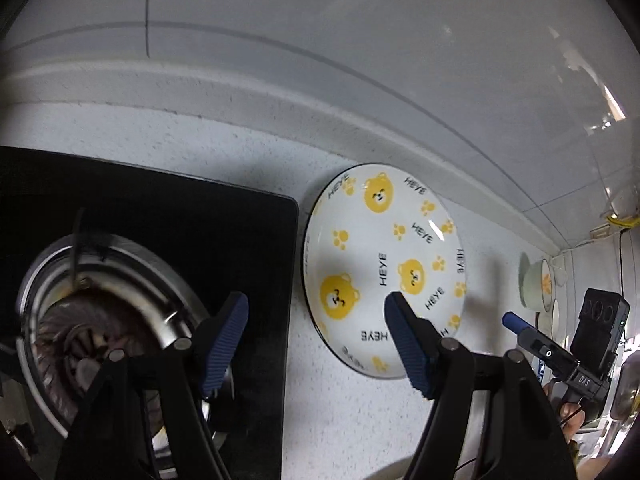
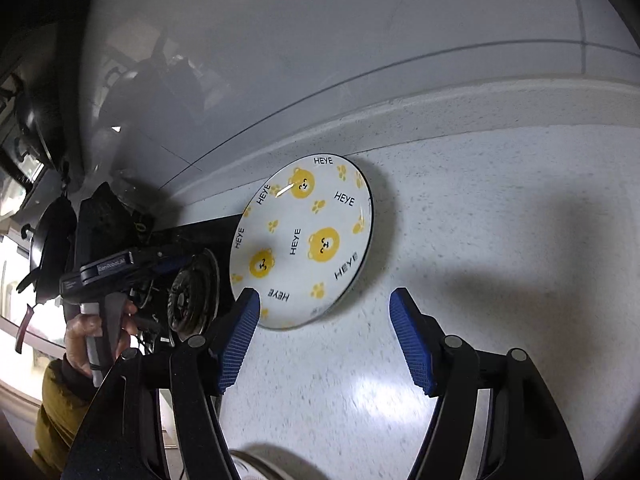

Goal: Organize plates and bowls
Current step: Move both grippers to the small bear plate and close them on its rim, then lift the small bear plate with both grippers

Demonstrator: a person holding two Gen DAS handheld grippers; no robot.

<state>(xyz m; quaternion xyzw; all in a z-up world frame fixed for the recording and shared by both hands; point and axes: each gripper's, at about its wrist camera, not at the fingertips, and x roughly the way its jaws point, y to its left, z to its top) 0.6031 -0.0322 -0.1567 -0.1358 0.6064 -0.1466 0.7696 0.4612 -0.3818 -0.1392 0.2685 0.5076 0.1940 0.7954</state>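
blurred cups (image 1: pixel 538 286) beyond bear plate (image 1: pixel 384 268)

Colours and patterns, both wrist views.

Plate (image 1: pixel 384 272) (image 2: pixel 302 244): white glaze, thin dark rim line, scattered yellow bear faces, small yellow paw prints, black "HEYE" lettering at varied angles. Worktop (image 1: pixel 352 420) (image 2: pixel 500 240): off-white with fine grey speckle; raised back edge the same. Wall (image 1: pixel 360 40): pale grey glossy tiles, thin dark grout lines. Hob (image 1: pixel 180 220): glossy black glass; burner ring (image 1: pixel 112 264) silver metal around a brownish cap. Left gripper (image 1: pixel 316 316) and right gripper (image 2: pixel 324 312): black frames, fingers (image 1: pixel 224 332) (image 2: pixel 240 344) with ribbed blue pads. Cup (image 1: pixel 538 284): pale with a yellow mark. Sleeve (image 2: pixel 60 400): mustard yellow.
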